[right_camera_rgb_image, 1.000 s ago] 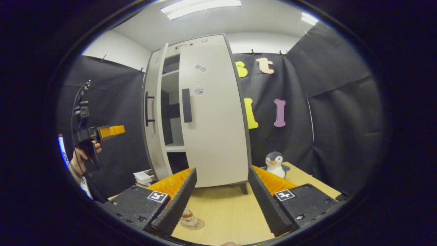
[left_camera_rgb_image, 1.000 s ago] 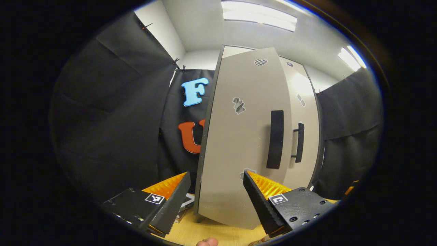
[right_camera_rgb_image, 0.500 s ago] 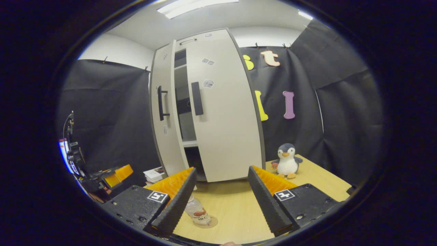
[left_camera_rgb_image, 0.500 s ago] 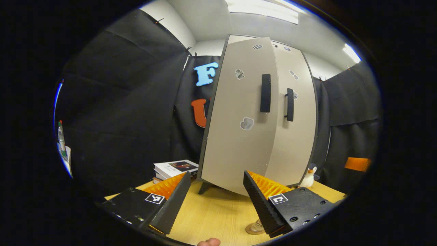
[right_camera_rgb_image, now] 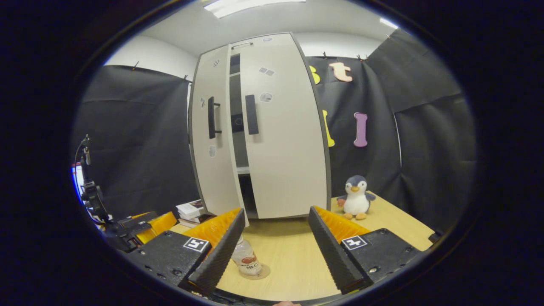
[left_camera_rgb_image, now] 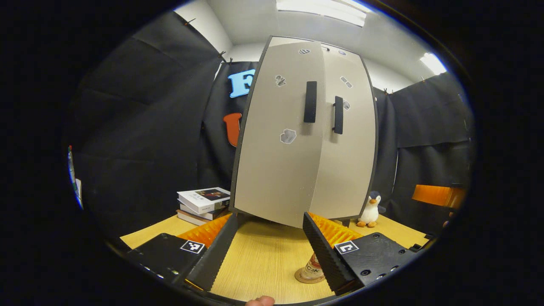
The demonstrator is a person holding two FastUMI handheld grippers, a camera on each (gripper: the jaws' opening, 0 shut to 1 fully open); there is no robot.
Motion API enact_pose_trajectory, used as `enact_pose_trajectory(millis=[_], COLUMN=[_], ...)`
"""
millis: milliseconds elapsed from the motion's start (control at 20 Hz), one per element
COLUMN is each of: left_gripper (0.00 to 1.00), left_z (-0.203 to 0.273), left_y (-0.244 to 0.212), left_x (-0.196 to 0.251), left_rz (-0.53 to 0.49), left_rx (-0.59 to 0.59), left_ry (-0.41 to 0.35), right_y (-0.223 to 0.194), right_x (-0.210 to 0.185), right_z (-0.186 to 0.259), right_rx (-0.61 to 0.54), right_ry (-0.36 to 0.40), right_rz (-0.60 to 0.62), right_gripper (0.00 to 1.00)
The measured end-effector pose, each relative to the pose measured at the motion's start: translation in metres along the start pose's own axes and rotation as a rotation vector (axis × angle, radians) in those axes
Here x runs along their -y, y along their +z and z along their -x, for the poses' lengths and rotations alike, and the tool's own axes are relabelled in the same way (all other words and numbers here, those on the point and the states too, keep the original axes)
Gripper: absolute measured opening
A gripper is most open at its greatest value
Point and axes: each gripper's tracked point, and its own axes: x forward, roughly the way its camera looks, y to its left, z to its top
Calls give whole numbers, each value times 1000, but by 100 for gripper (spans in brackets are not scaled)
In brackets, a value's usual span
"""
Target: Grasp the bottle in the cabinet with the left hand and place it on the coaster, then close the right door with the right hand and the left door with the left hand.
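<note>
The pale cabinet (left_camera_rgb_image: 297, 170) stands on the wooden table. Its right door (right_camera_rgb_image: 284, 140) is flush shut. Its left door (right_camera_rgb_image: 212, 161) stands slightly ajar, with a narrow dark gap (right_camera_rgb_image: 237, 127) between the two. Each door has a black handle, the left one (left_camera_rgb_image: 310, 102) and the right one (left_camera_rgb_image: 338, 114). The clear bottle (right_camera_rgb_image: 246, 258) stands upright on the round coaster (right_camera_rgb_image: 260, 273); the bottle (left_camera_rgb_image: 313, 268) is partly hidden behind my left gripper's finger. My left gripper (left_camera_rgb_image: 270, 216) is open, back from the cabinet. My right gripper (right_camera_rgb_image: 277, 210) is open over the table.
A stack of books (left_camera_rgb_image: 204, 202) lies left of the cabinet. A plush penguin (right_camera_rgb_image: 356, 197) sits to its right. The left gripper (right_camera_rgb_image: 159, 222) is low at the left in the right gripper view. The right gripper (left_camera_rgb_image: 437, 195) is at the far right in the left gripper view.
The left door has swung nearer to shut and the gap has narrowed. My left gripper has drawn back from the door and dropped lower. The right gripper has hardly moved.
</note>
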Motion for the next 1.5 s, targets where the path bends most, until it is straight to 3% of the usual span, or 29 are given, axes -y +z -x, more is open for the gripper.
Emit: enact_pose_trajectory(millis=[500, 600, 650, 1500], left_gripper=[95, 99, 95, 95], left_z=[-3, -4, -4, -9], left_y=[7, 10, 11, 11], left_x=[24, 25, 24, 20], left_rz=[-57, -57, -61, -45], left_rx=[14, 20, 21, 21], left_ry=[-83, -83, -82, -67], right_y=[5, 3, 4, 5], right_x=[-2, -3, -3, -2], right_z=[2, 3, 3, -4], right_rx=[11, 6, 6, 3], right_ry=[3, 5, 5, 7], right_rz=[-16, -21, -20, -20], right_gripper=[98, 98, 99, 99])
